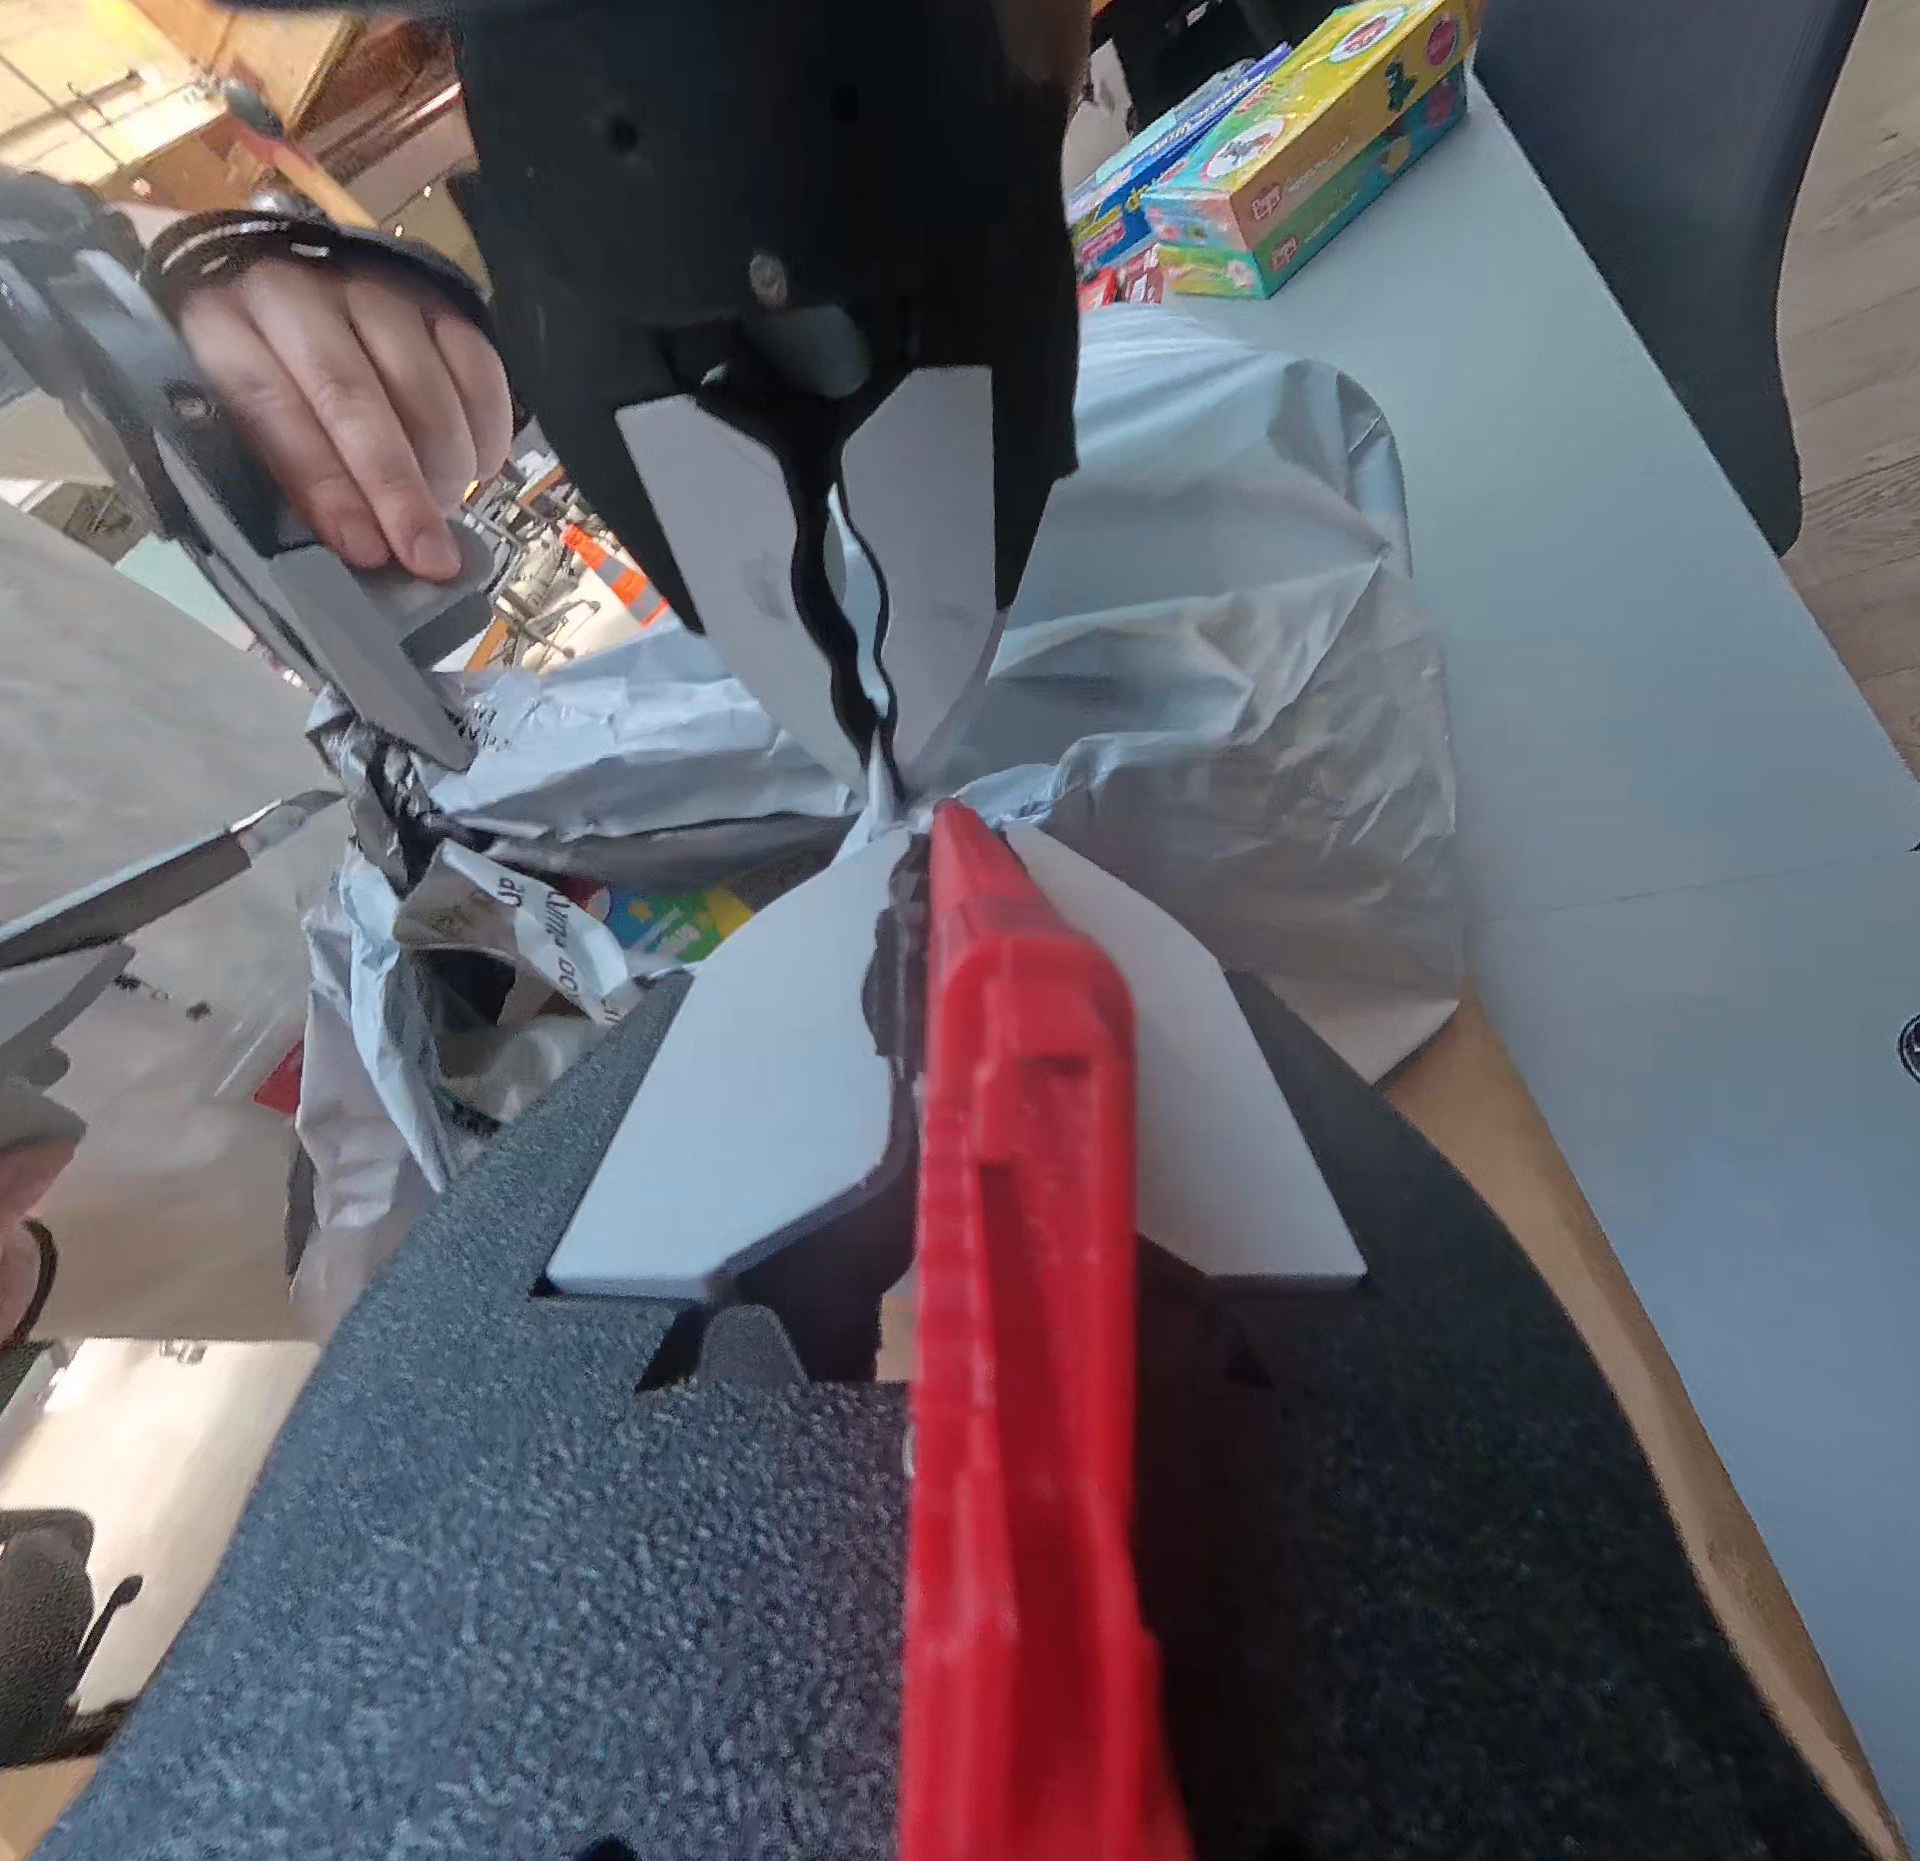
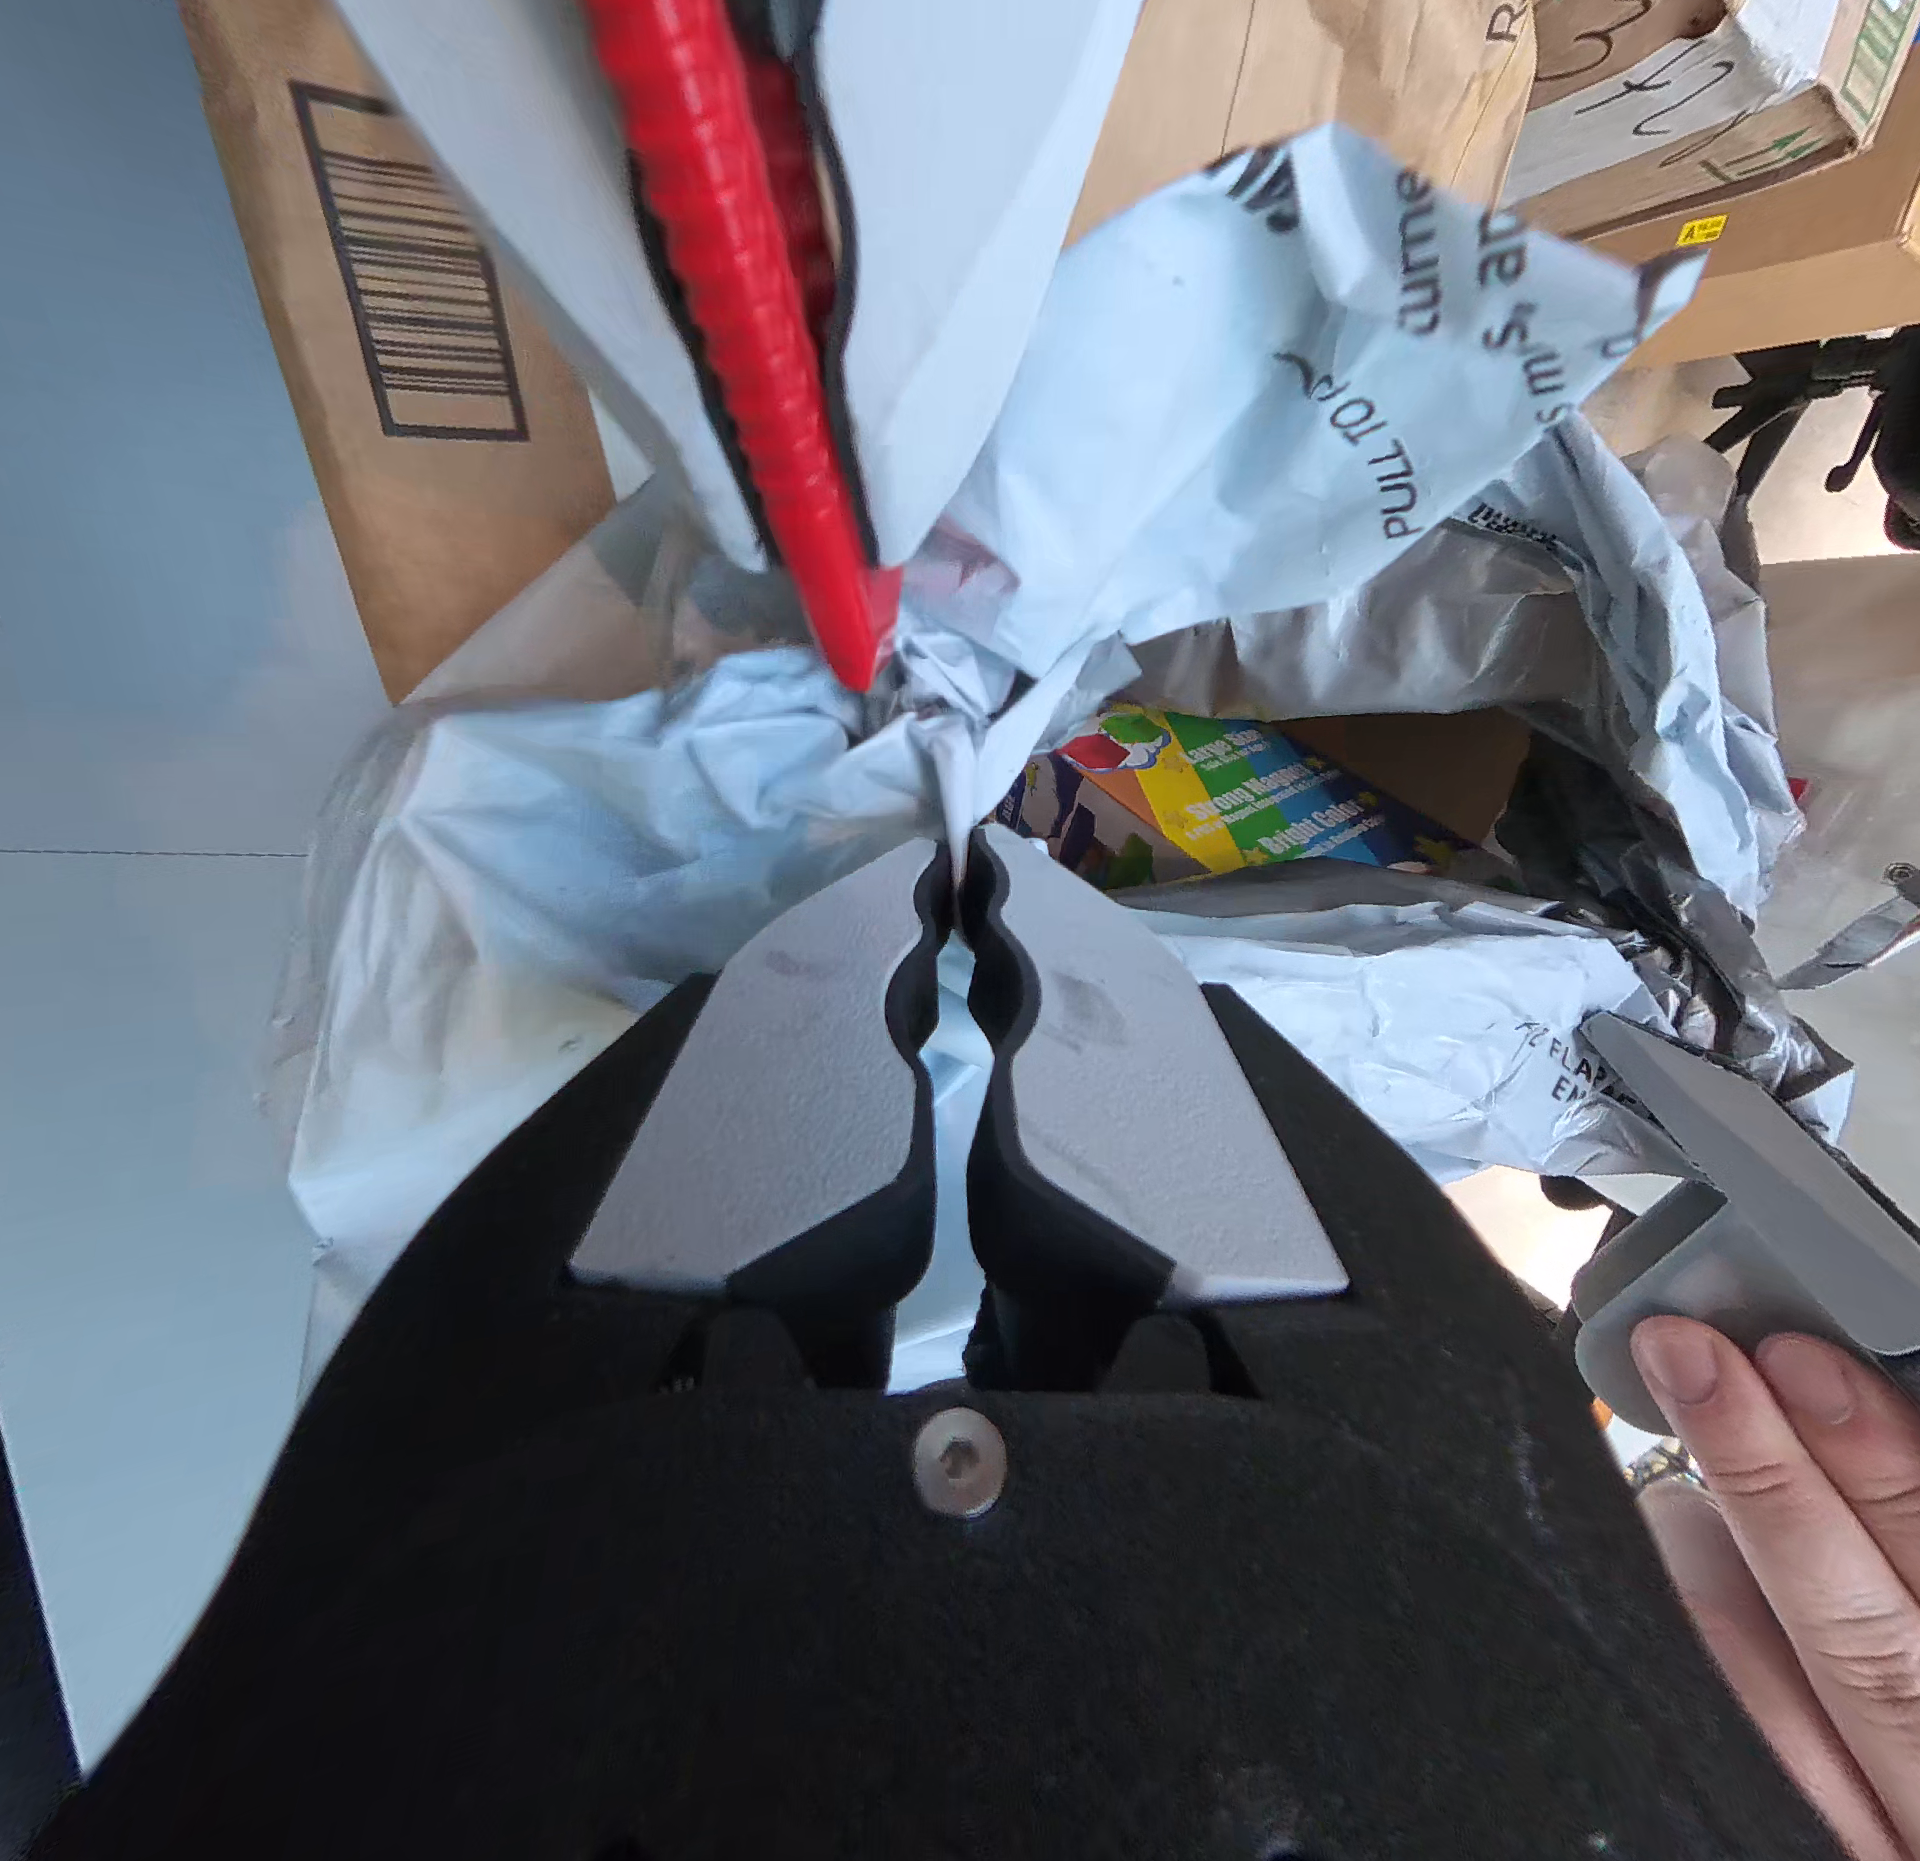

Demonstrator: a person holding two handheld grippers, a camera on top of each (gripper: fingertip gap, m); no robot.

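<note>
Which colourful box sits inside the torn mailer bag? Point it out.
The rainbow-striped box, seen through the torn opening of the grey plastic mailer bag. The other colourful boxes stand in the open on the table behind the bag.

We see a pale grey-white mailer bag (image 2: 582,855) with black print, silver lining; rainbow-striped box (image 2: 1236,803) inside; red knife (image 1: 1013,1240)

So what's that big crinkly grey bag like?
The crumpled grey plastic mailer bag lies on the pale table, torn open at one end, silvery inside, black print on its flaps. A colourful box sits inside. The left gripper, holding a red tool, and right gripper both pinch its bunched edge.
</note>
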